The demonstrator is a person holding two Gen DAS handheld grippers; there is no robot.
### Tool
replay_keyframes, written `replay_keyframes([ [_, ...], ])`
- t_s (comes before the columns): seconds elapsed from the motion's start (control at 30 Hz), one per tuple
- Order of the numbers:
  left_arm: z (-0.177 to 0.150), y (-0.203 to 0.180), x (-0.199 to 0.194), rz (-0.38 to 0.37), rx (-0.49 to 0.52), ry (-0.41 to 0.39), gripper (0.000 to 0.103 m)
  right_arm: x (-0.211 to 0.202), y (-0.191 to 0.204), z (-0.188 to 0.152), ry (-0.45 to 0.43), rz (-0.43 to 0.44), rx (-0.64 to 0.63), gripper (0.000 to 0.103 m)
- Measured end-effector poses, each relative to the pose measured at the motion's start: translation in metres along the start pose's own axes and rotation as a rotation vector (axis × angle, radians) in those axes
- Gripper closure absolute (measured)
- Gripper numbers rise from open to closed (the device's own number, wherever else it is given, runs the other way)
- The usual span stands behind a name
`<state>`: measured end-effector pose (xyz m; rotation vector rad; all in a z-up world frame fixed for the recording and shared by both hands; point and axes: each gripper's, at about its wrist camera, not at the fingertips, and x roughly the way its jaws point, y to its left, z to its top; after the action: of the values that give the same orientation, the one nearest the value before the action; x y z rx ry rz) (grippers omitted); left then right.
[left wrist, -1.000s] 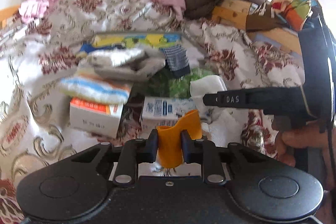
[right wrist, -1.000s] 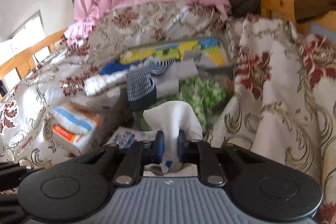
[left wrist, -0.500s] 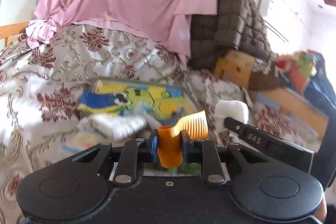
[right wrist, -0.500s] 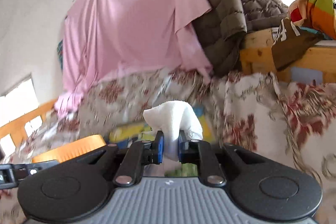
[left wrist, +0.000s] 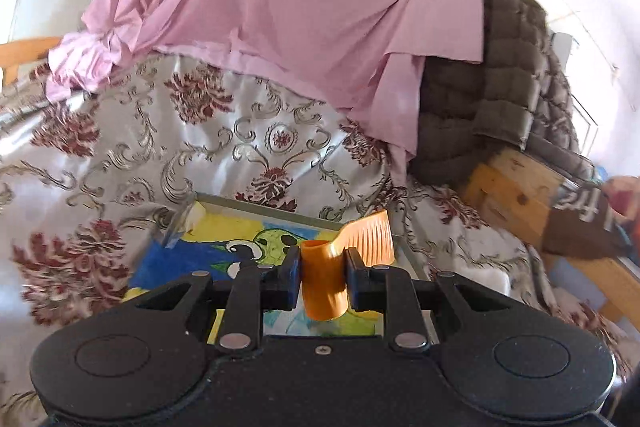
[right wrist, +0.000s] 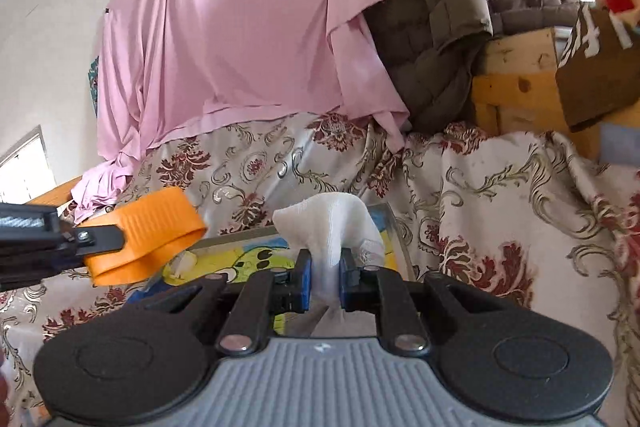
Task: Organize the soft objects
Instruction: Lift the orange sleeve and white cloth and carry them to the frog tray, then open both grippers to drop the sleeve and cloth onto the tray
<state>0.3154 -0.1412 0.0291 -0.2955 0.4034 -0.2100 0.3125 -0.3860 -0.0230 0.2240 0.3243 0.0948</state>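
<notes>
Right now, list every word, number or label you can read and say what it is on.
"4": large white character on the brown cloth at the right edge, cut off and tilted; the rest cannot be read.
Picture board: cartoon drawing only, no text.
Nothing else legible.

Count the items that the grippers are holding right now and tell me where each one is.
2. An orange ribbed band is pinched in the left gripper; a white sock is pinched in the right gripper. Other soft items may lie below, out of view.

A pink sheet (left wrist: 280,7) hangs over the floral satin bedspread (left wrist: 240,147); a brown quilted jacket (right wrist: 440,27) drapes a wooden frame (right wrist: 516,91).
</notes>
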Motion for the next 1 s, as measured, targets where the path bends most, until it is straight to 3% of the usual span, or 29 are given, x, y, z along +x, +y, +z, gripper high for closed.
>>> replay_keyframes([
  [0.33, 0.002, 0.011, 0.092, 0.014, -0.11, 0.152, 0.078, 0.048, -0.011, 0.007, 0.108, 0.009, 0.005, 0.087],
  [0.53, -0.011, 0.012, 0.119, 0.03, -0.137, 0.255, 0.077, 0.057, -0.019, 0.004, 0.141, 0.016, 0.028, 0.083],
  [0.73, -0.015, 0.011, 0.122, 0.048, -0.135, 0.275, 0.072, 0.059, -0.02, 0.002, 0.152, 0.014, 0.028, 0.073],
  [0.9, -0.012, 0.004, 0.12, 0.053, -0.101, 0.274, 0.065, 0.058, -0.021, 0.005, 0.156, 0.018, 0.035, 0.051],
  [1.0, -0.012, 0.002, 0.118, 0.054, -0.092, 0.268, 0.062, 0.056, -0.02, 0.006, 0.159, 0.017, 0.034, 0.045],
])
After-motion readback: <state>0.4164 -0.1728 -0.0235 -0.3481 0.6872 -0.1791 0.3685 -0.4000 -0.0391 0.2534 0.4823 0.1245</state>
